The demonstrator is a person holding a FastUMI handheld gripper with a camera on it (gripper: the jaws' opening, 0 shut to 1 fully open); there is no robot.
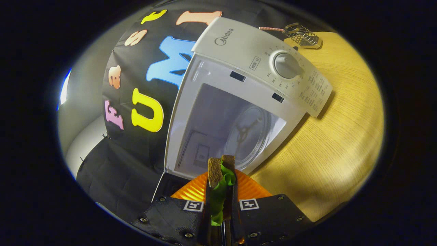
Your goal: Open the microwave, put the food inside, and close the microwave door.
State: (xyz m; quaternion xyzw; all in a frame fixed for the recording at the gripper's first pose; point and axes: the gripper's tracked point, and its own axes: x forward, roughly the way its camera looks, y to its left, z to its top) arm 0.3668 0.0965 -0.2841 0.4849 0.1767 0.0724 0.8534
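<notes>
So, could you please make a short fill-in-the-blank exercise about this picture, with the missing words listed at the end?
1. The microwave door is ____, so its cavity shows.
2. The gripper is shut on a ____ with green lettuce between two slices of bread.
3. The glass turntable lies ____ the microwave.
4. The microwave stands on a ____ table.

Missing words: open; sandwich; inside; wooden

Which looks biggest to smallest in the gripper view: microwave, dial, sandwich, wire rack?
1. Microwave
2. Sandwich, held between the jaws, enlarged by nearness
3. Dial and wire rack, about alike; the rack sits farther off
</notes>
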